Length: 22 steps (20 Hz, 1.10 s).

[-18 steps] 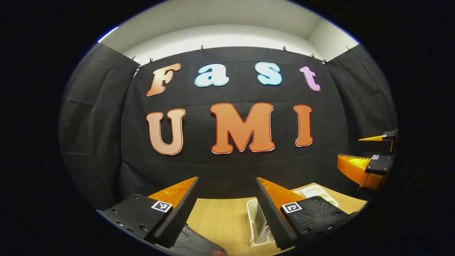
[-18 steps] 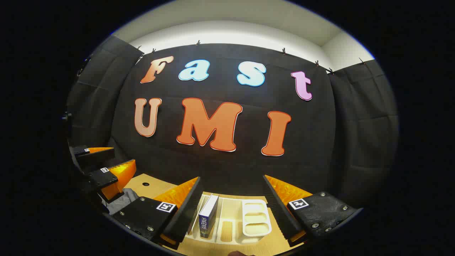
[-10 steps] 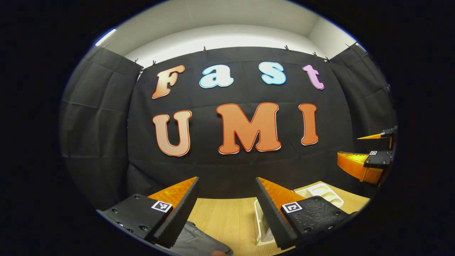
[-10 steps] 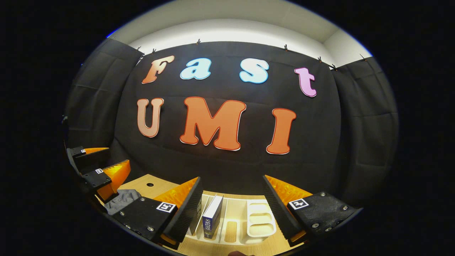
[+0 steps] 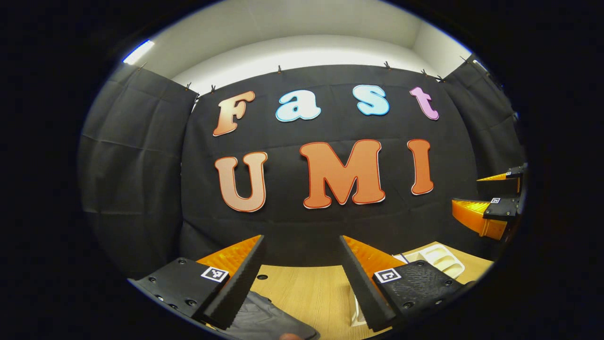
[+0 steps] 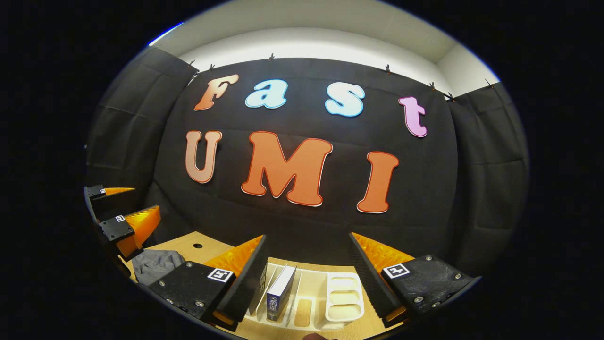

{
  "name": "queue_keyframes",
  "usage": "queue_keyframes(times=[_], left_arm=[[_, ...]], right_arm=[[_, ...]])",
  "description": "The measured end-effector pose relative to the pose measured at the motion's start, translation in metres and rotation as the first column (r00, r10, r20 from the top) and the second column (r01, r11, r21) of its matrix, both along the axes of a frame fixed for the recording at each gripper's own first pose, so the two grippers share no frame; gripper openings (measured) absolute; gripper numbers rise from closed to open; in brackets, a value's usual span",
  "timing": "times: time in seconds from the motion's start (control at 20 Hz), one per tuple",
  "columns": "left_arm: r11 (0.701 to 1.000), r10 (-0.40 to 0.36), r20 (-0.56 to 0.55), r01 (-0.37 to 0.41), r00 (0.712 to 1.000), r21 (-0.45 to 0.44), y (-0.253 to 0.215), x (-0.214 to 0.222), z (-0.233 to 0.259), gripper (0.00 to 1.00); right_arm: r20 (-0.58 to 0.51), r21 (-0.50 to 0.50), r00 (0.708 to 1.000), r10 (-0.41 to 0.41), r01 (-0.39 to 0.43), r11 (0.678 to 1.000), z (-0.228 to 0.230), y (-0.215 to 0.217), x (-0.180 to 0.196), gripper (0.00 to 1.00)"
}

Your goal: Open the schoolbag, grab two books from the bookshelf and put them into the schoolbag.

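Observation:
The grey schoolbag [image 5: 264, 321] lies on the wooden table just below my left gripper [image 5: 301, 241], which is open and holds nothing. The same schoolbag [image 6: 153, 264] lies low on the left in the right gripper view, under the left gripper [image 6: 146, 198]. A book with a blue spine [image 6: 278, 295] stands upright in the white bookshelf rack [image 6: 344, 297], between the fingers of my open, empty right gripper [image 6: 307, 237]. The left finger partly hides the rack's left end. In the left gripper view the rack [image 5: 439, 259] sits at the right, below the right gripper [image 5: 467, 191].
The light wooden table [image 5: 306, 288] runs to the black cloth wall close behind. A small round hole [image 6: 197, 245] in the tabletop lies beyond the bag. Both grippers hover above the table, side by side.
The left gripper view has swung left: the rack slid toward the right edge and more of the bag shows. The right gripper shifted only slightly; both stay open.

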State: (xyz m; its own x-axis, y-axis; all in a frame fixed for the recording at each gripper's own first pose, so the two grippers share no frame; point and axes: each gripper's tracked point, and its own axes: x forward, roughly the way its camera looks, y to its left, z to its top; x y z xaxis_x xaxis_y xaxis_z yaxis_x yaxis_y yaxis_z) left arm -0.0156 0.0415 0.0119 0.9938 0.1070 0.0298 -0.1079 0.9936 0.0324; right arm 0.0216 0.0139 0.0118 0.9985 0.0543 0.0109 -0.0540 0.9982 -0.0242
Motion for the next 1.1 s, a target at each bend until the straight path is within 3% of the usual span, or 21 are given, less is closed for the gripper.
queue_keyframes(times=[0.45, 0.65, 0.85, 1.1], left_arm=[[0.999, -0.003, -0.022, 0.004, 1.0, 0.042, 0.005, 0.002, -0.021, 0.94], [0.989, -0.007, -0.096, 0.021, 0.995, 0.146, 0.004, 0.003, -0.059, 0.95], [0.969, -0.001, -0.234, 0.059, 0.972, 0.24, 0.008, -0.003, -0.127, 0.96], [0.921, 0.059, -0.368, 0.092, 0.928, 0.378, 0.017, -0.018, -0.2, 0.97]], right_arm=[[-0.001, -0.002, 0.999, -0.036, 0.036, 0.999, -0.005, -0.011, -0.007, 0.99], [-0.008, -0.01, 0.998, -0.058, 0.058, 0.998, -0.01, -0.02, -0.008, 0.99], [-0.004, -0.007, 0.999, -0.051, 0.051, 0.999, -0.012, -0.024, -0.008, 0.99], [-0.01, -0.023, 0.999, -0.043, 0.043, 0.999, -0.018, -0.031, -0.006, 0.99]])
